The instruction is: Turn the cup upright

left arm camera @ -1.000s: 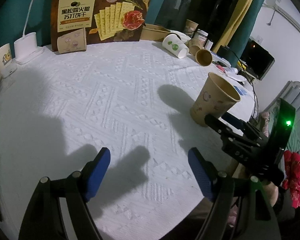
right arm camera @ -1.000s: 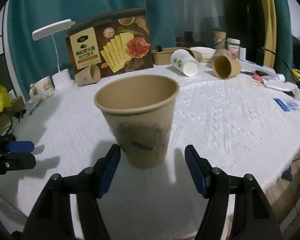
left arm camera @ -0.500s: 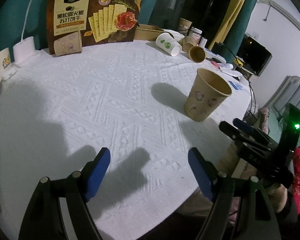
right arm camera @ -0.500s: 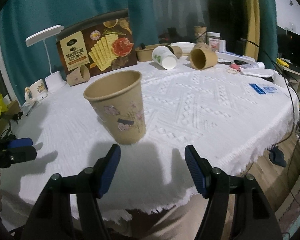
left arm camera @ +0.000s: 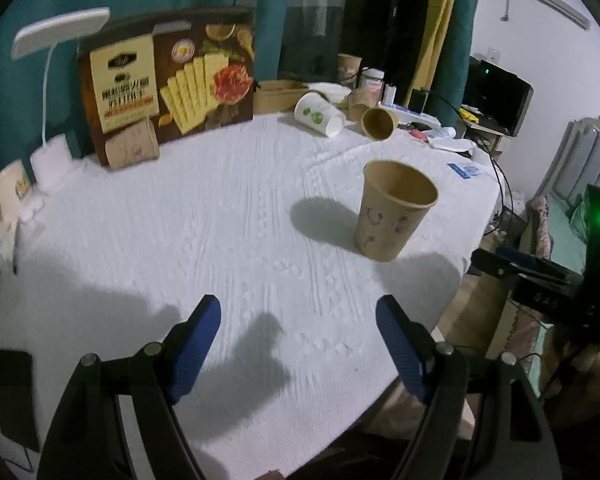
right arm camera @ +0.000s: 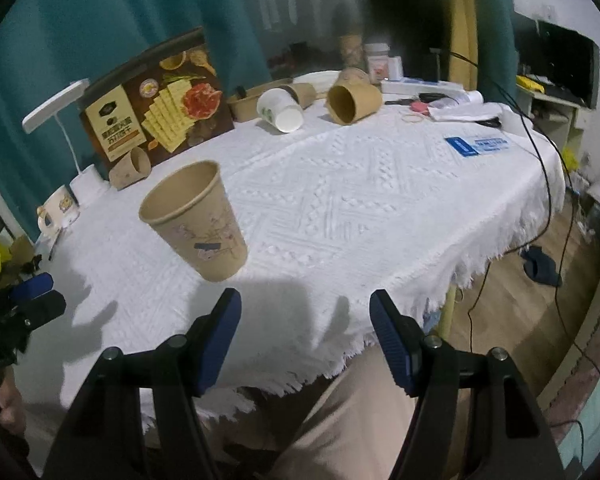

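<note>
A brown paper cup with a flower print point(left arm camera: 392, 216) stands upright, mouth up, on the white tablecloth point(left arm camera: 228, 216) near the table's right front edge; it also shows in the right wrist view point(right arm camera: 198, 222). My left gripper point(left arm camera: 298, 344) is open and empty, over the front of the table, well short of the cup. My right gripper point(right arm camera: 305, 340) is open and empty, pulled back past the table's fringed edge, with the cup ahead and to its left. The right gripper also shows at the right of the left wrist view point(left arm camera: 540, 276).
At the back lie a white cup point(left arm camera: 319, 114), a brown cup point(left arm camera: 378, 123) and a printed cup point(left arm camera: 132, 148) on their sides. A cracker box point(left arm camera: 168, 84), a desk lamp point(left arm camera: 52, 92) and a mug point(left arm camera: 6, 196) stand at back left. Cables hang off the right edge.
My right gripper has drawn back from the upright cup, off past the table edge. My left gripper has pulled back and tilted up a little. The cup stays standing where it was.
</note>
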`<control>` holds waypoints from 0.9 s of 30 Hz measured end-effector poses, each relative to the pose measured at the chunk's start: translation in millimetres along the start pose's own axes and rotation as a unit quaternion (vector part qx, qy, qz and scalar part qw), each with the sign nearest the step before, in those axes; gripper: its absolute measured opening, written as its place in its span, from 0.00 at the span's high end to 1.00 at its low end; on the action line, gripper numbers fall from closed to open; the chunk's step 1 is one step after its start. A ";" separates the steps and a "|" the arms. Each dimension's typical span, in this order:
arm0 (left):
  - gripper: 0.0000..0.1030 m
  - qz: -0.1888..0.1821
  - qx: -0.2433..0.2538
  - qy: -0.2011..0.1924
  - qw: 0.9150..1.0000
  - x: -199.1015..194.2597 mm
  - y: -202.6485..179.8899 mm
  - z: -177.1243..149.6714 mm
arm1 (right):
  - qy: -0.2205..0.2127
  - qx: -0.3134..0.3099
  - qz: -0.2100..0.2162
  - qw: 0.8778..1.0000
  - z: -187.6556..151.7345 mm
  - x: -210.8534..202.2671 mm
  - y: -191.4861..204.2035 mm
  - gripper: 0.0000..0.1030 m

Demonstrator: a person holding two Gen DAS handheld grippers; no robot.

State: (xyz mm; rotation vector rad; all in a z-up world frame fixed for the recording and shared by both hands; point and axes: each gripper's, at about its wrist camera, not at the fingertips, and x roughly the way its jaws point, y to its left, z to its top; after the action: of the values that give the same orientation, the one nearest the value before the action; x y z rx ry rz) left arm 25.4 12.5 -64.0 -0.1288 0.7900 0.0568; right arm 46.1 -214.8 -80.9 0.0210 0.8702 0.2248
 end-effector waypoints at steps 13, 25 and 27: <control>0.11 -0.016 0.042 -0.093 0.995 -47.5 -19.5 36.1 | -0.051 -0.021 -0.016 0.998 33.6 -62.3 7.4 0.33; 0.06 -0.037 0.045 -0.167 0.984 -97.1 -28.4 58.5 | -0.122 -0.060 -0.023 0.990 61.4 -131.4 26.8 0.32; 0.06 -0.036 0.050 -0.182 0.981 -106.1 -29.9 60.4 | -0.140 -0.067 -0.024 0.988 66.0 -145.9 32.1 0.31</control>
State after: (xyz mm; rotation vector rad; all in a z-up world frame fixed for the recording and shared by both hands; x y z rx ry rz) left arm -3.7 -9.1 56.4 -0.0493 0.4209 -0.0286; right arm -0.6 -208.4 75.5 -0.0917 0.5734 0.2294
